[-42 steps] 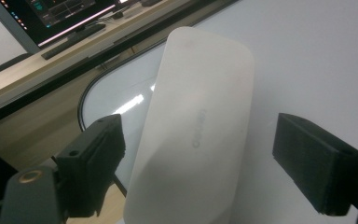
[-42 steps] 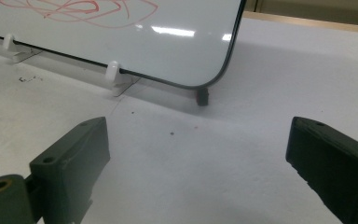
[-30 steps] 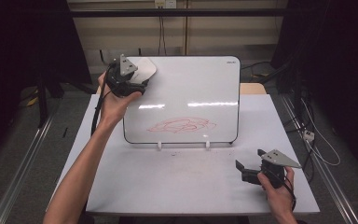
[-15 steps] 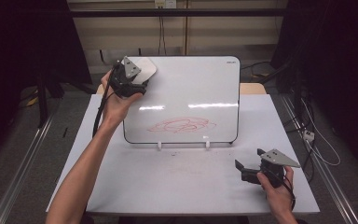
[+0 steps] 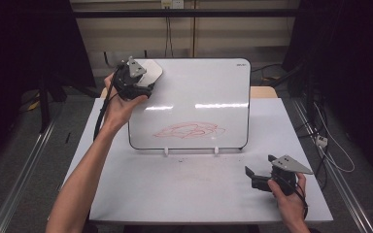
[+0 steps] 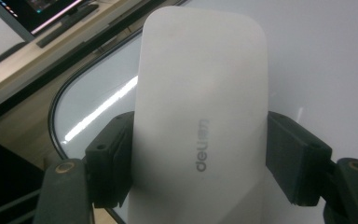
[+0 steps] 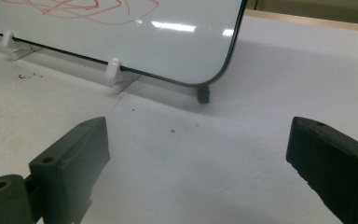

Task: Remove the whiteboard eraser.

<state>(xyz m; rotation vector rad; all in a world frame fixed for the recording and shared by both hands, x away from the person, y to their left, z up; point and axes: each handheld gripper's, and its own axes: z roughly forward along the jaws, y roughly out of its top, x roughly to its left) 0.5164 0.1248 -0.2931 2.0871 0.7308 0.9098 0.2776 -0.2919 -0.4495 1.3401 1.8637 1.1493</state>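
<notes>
White eraser [image 6: 200, 116] at upper left corner of whiteboard [image 5: 199, 92], upper left of high view, flat against board face; your left gripper [image 5: 137, 86] clamps its sides, jaws just closed onto it. Red scribble [image 5: 189, 130] low on board. Your right gripper [image 5: 258, 177] lower right on table [image 5: 175, 194], jaws wide apart, holding nothing

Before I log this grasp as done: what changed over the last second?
The left gripper has just been closing its jaws and now clamps the white eraser at the whiteboard's top left corner. Neither hand moved across the table. The right gripper rests open on the table, and the red scribble is unwiped.
</notes>
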